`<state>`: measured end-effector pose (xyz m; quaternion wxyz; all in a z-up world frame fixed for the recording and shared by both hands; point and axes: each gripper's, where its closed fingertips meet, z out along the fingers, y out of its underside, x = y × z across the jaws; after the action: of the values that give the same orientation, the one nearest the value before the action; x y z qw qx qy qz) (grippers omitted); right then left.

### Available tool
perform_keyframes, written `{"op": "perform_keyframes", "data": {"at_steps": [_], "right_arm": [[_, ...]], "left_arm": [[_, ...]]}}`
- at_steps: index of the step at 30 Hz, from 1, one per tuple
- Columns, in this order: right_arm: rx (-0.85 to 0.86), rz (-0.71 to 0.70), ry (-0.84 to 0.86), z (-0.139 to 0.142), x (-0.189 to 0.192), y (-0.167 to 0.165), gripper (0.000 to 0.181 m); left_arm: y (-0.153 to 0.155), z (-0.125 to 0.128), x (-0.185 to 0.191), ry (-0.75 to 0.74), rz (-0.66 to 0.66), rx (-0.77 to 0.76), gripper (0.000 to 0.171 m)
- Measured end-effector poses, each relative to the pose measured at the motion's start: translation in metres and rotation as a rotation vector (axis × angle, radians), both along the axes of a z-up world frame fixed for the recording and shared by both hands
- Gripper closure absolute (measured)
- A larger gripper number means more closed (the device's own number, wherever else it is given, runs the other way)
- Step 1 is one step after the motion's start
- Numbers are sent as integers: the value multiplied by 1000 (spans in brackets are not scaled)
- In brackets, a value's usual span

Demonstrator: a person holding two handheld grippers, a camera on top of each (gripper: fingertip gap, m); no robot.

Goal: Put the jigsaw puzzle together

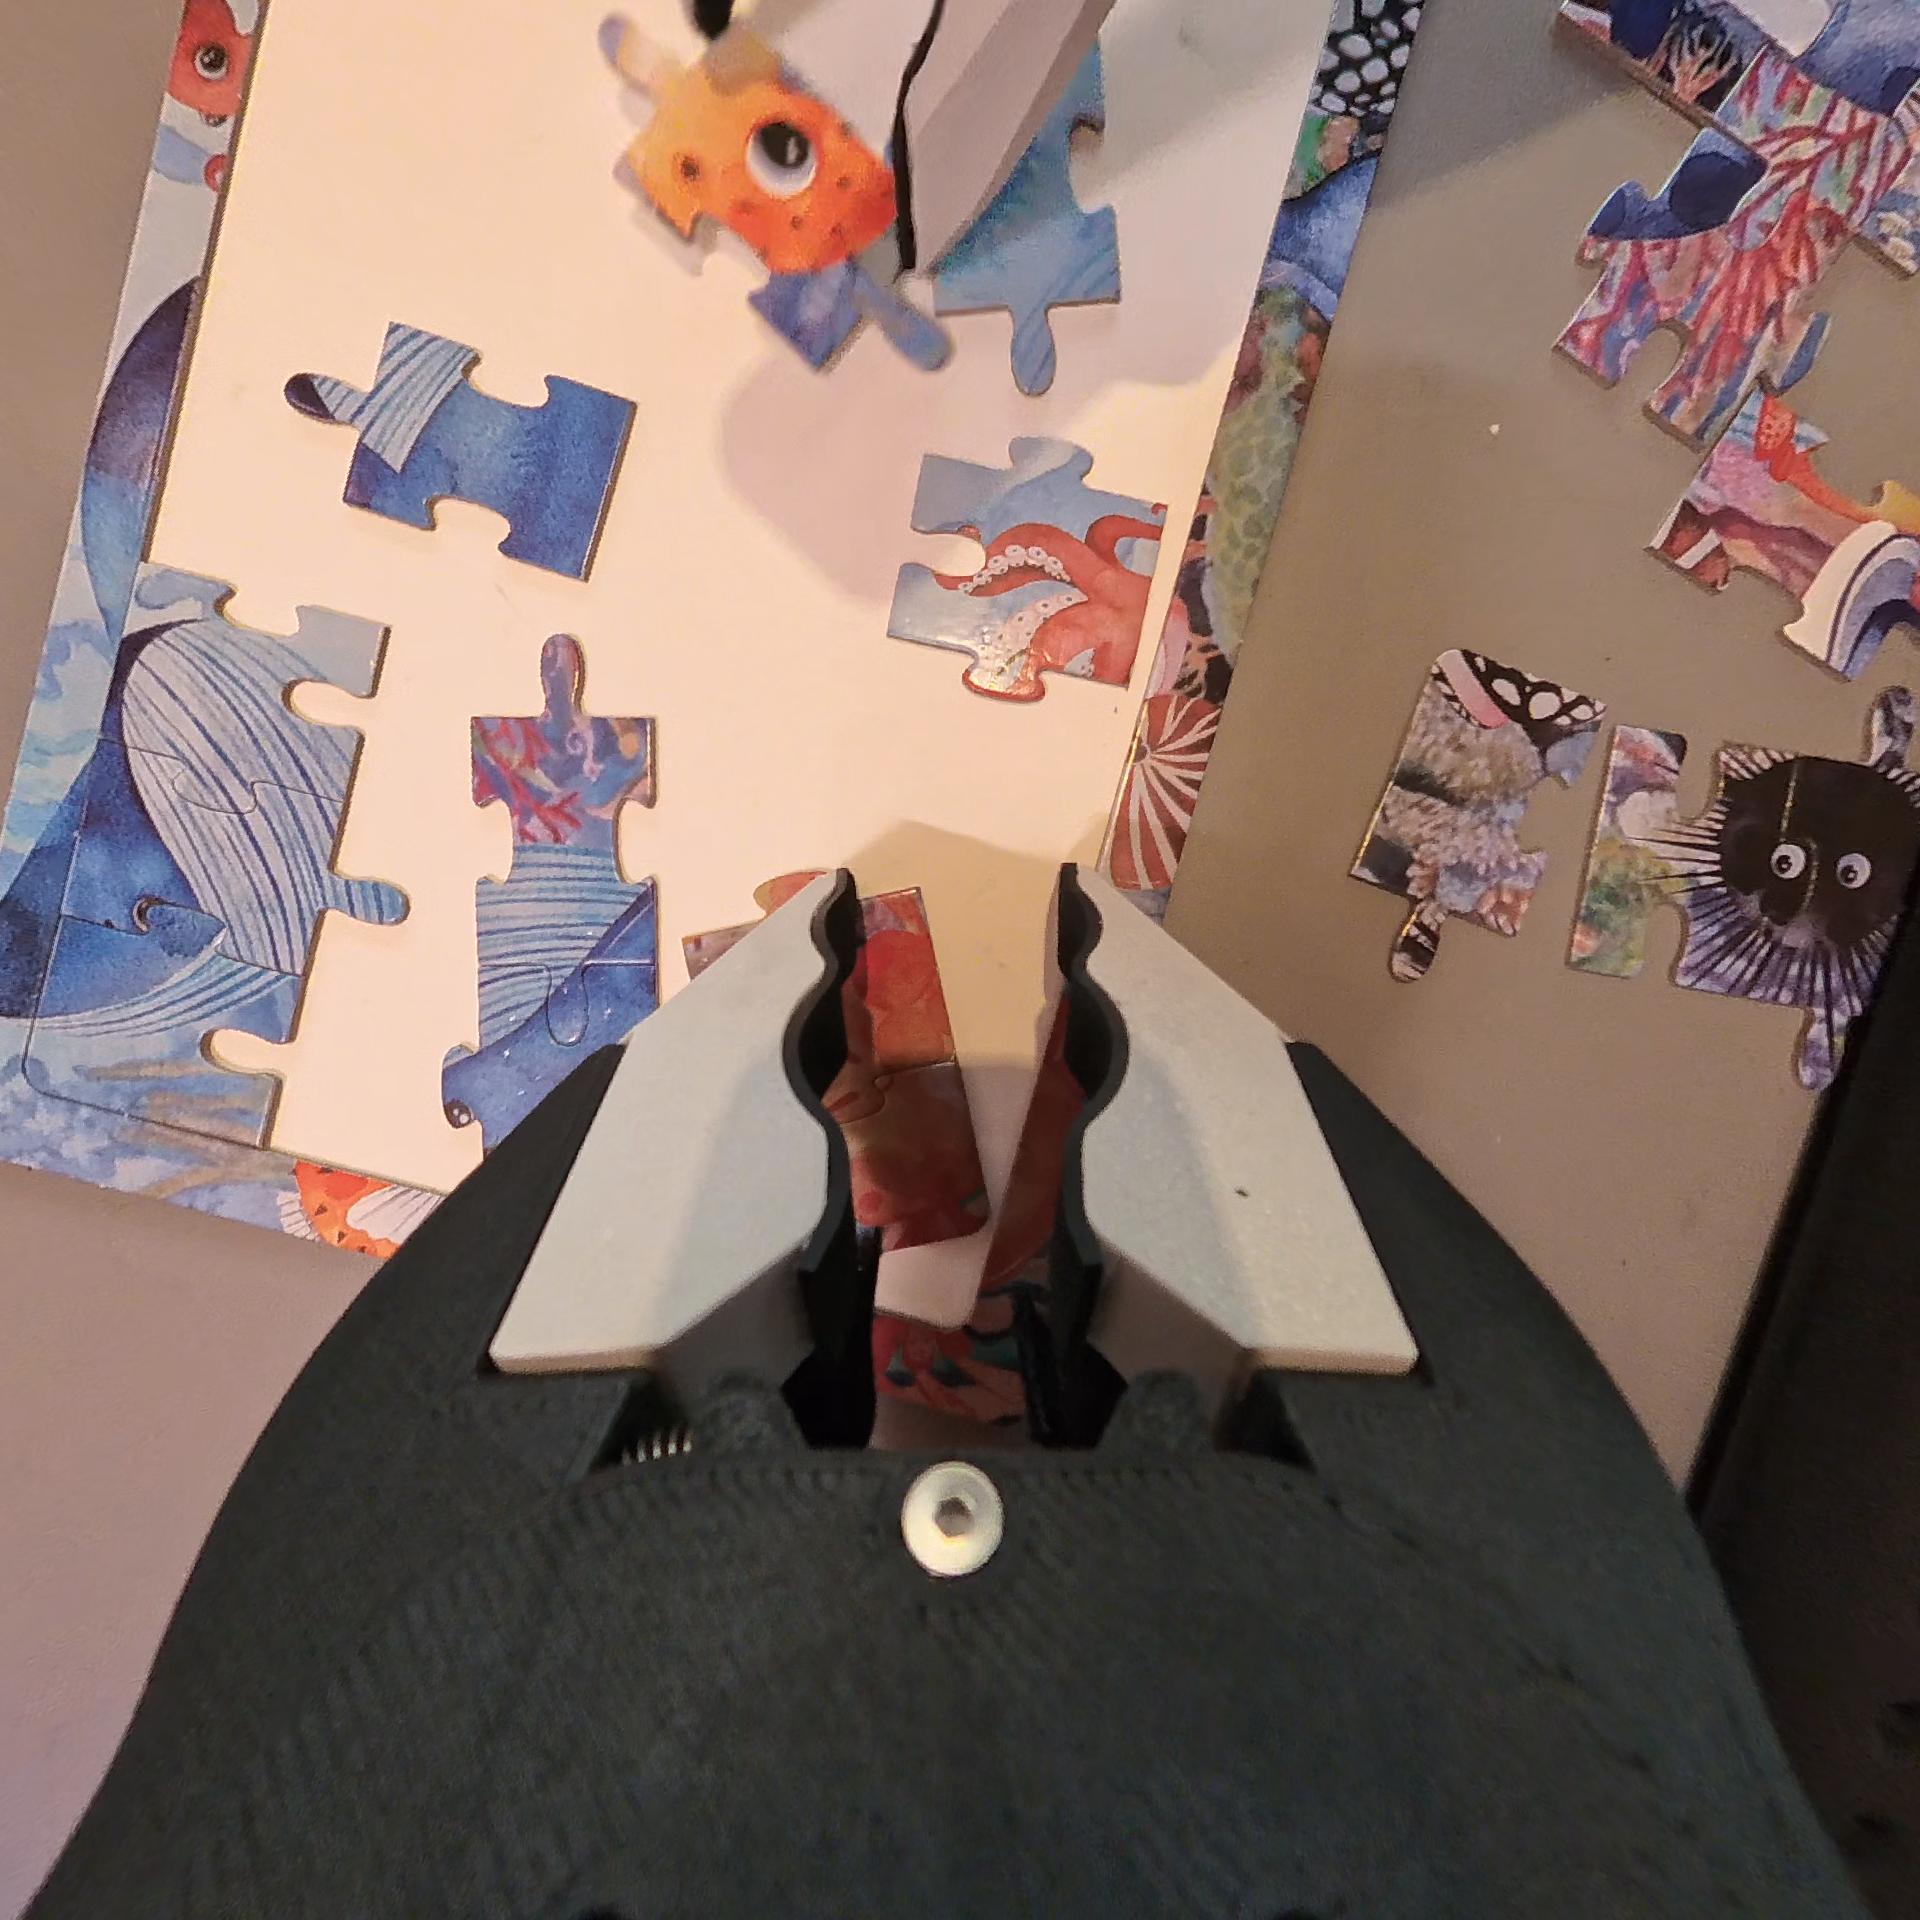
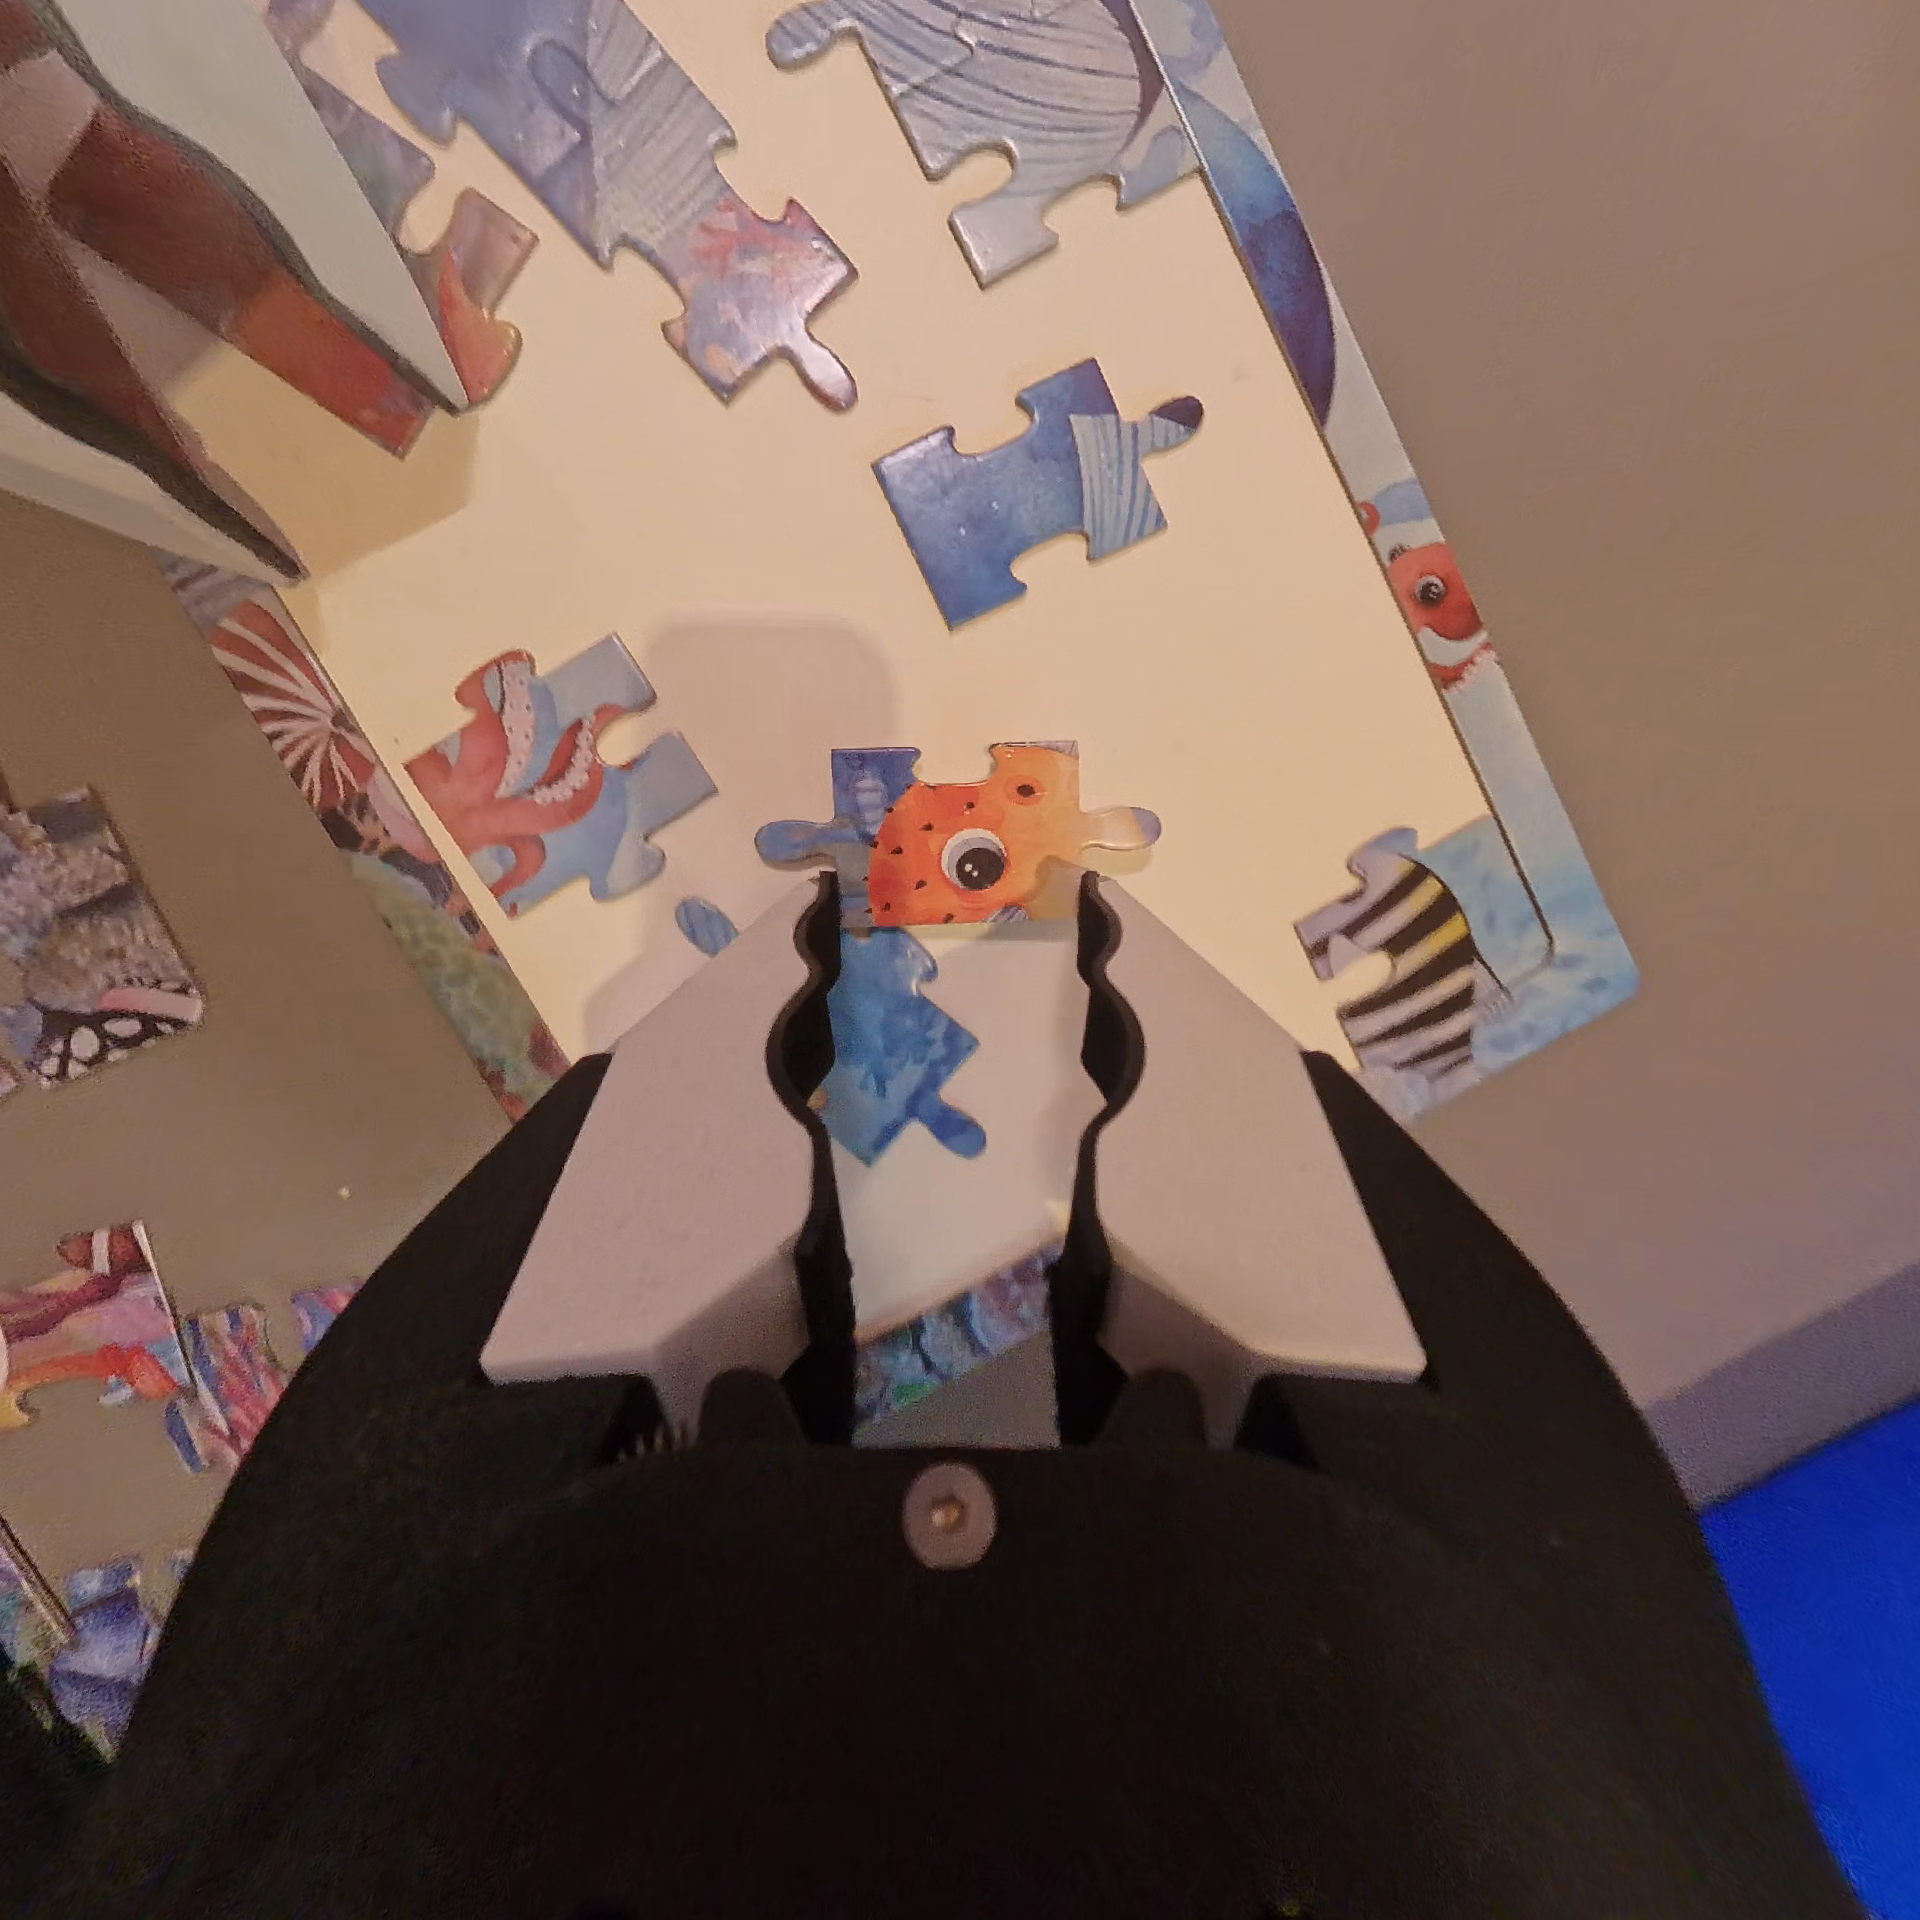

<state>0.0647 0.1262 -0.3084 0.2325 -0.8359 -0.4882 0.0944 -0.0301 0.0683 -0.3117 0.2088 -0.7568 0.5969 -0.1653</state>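
Note:
The puzzle tray (image 1: 727, 644) is a cream board with a blue sea-picture frame; it also shows in the right wrist view (image 2: 727, 540). My right gripper (image 2: 951, 894) is shut on an orange pufferfish piece (image 2: 977, 842) and holds it above the board, casting a shadow. The left wrist view shows that piece (image 1: 758, 156) at the top. My left gripper (image 1: 956, 894) is shut on a red-orange piece (image 1: 1039, 1101), tilted with its white back showing, near the tray's lower right corner. A joined whale section (image 1: 208, 852) sits in the tray's left corner.
Loose in the tray are a blue striped piece (image 1: 488, 457), an octopus piece (image 1: 1029, 582), a plain blue piece (image 1: 1039, 249) and a striped fish piece (image 2: 1403, 956). Several more pieces, one a black urchin (image 1: 1787, 883), lie on the grey table at right. A dark object (image 1: 1818, 1351) stands beside them.

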Motion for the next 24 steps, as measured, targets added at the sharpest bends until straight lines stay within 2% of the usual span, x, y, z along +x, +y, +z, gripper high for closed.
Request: {"op": "perform_keyframes", "data": {"at_steps": [4, 8, 12, 15, 19, 24], "right_arm": [[12, -32, 41, 15, 25, -12, 137], [8, -90, 75, 29, 71, -28, 138], [92, 18, 84, 42, 89, -48, 137], [226, 182, 41, 57, 75, -66, 137], [391, 378, -101, 68, 45, -85, 137], [533, 568, -209, 75, 8, -108, 137]], "left_arm": [[1, 1, 0, -10, -2, -16, 132], [1, 3, 0, -12, -4, -12, 127], [-2, 13, 12, -72, -20, -14, 127], [-13, 36, 33, -207, -37, -55, 127], [-32, 70, 60, -386, -63, -123, 129], [-53, 86, 82, -528, -80, -221, 131]]}}
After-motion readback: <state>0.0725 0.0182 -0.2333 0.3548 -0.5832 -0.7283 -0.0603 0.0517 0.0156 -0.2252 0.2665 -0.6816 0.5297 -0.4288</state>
